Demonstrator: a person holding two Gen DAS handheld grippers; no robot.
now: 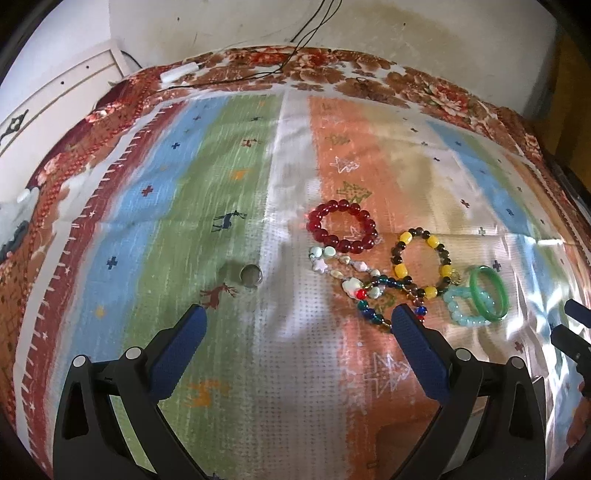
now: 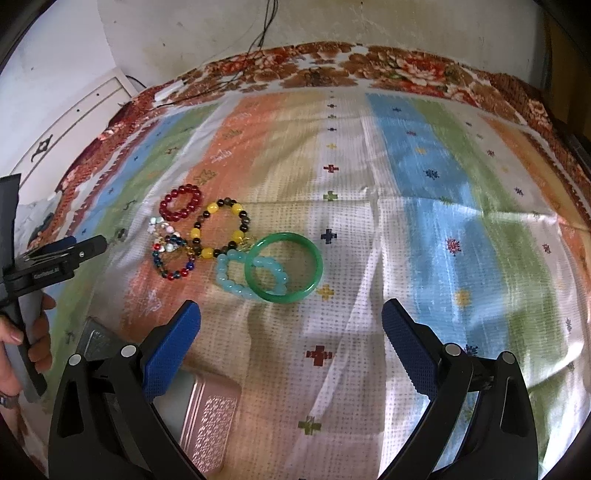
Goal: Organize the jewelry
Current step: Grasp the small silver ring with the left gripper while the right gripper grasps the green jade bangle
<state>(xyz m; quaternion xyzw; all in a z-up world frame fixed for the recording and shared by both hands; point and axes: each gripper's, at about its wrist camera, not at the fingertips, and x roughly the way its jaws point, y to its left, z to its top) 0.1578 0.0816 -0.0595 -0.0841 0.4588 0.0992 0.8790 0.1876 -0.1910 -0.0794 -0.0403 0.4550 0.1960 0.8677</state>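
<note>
The left claw (image 1: 297,317) hangs above the striped cloth (image 1: 236,184), its blue fingers (image 1: 177,354) spread wide with nothing between them. The right claw (image 2: 290,314) is likewise spread wide and empty above the same cloth.

The jewelry lies in one cluster on the cloth, ahead and to the right of the left claw, ahead and to the left of the right claw. The red bracelet (image 1: 343,226) sits farthest from the claws. Just beside it is the yellow-and-dark bracelet (image 1: 424,264). A pale shell strand (image 1: 340,267) lies below the red bracelet and runs into a multicoloured bead strand (image 1: 384,299), whose near end reaches the left claw's right finger in the left view. The green bangle (image 2: 283,267) lies overlapping the pale blue bracelet (image 2: 251,275), nearest the right claw. A small round metal piece (image 1: 251,275) rests apart on the green stripe, to the left of the cluster.

In the right view a pink patterned tin (image 2: 210,421) lies close below the right claw's left finger, and a hand (image 2: 22,343) grips the handle of the left claw at the left edge. Black wires (image 1: 306,33) trail down the wall behind the cloth.
</note>
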